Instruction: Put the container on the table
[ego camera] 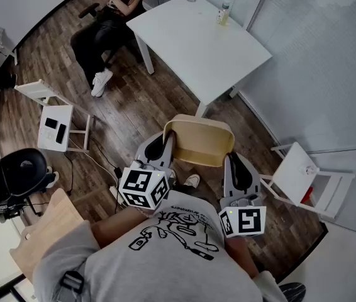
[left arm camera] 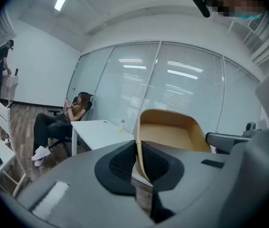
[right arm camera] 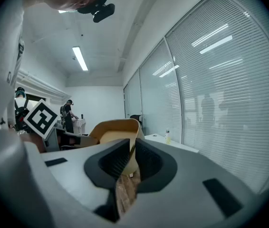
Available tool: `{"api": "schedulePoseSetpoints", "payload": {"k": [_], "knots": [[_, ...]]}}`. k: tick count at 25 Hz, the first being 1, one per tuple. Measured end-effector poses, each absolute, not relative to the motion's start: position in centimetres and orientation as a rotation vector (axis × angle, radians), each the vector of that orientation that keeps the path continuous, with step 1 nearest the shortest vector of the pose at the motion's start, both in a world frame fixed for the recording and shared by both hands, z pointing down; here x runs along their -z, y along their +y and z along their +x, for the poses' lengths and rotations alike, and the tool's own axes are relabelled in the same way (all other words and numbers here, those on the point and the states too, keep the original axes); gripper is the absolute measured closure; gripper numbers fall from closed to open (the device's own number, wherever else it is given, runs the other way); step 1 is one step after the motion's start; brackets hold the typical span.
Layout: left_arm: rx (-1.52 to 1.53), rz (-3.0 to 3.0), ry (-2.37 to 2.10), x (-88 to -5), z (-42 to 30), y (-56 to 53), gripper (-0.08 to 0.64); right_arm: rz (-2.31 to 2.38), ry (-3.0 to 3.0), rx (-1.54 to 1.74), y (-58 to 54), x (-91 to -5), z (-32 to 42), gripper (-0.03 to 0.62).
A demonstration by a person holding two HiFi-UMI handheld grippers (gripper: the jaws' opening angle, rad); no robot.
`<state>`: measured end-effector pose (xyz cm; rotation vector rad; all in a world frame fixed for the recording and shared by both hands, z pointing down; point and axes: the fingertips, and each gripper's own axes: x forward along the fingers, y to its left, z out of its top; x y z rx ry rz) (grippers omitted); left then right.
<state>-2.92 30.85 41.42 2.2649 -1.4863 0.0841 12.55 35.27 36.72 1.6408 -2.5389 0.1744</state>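
**Head view.** The tan container (ego camera: 200, 142) hangs in the air between the two grippers. The left gripper (ego camera: 163, 146) is on its left wall and the right gripper (ego camera: 234, 168) is on its right wall. Its open top faces up, and the part of its inside that shows is bare tan floor. The white table (ego camera: 190, 49) stands ahead of both grippers, beyond the container and apart from it. A small bottle (ego camera: 223, 12) sits near the table's far edge.

**Left gripper view.** The two dark pads are clamped on the container's thin wall, which rises between them. The tub spreads to the right of the jaws, and its floor is bare. The table lies ahead and left of the jaws, with a seated person (left arm camera: 58, 122) beyond it.

**Right gripper view.** These jaws pinch the opposite wall. The container's body opens out to their left. The table and bottle lie ahead and to their right.
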Motion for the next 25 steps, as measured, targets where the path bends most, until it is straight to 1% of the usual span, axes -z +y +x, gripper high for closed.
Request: {"api": "schedulePoseSetpoints", "payload": {"k": [16,25], "knots": [[-0.122,2.282,-1.467,-41.9,2.4,29.6,0.552,1.658,-2.548,-0.255,33.8,-38.2,18.0,0.566],[-0.131,2.278,-1.461,-42.6,2.0,26.4,0.552,1.633,-2.519,-0.286,30.6,-39.3,17.5,0.566]]}}
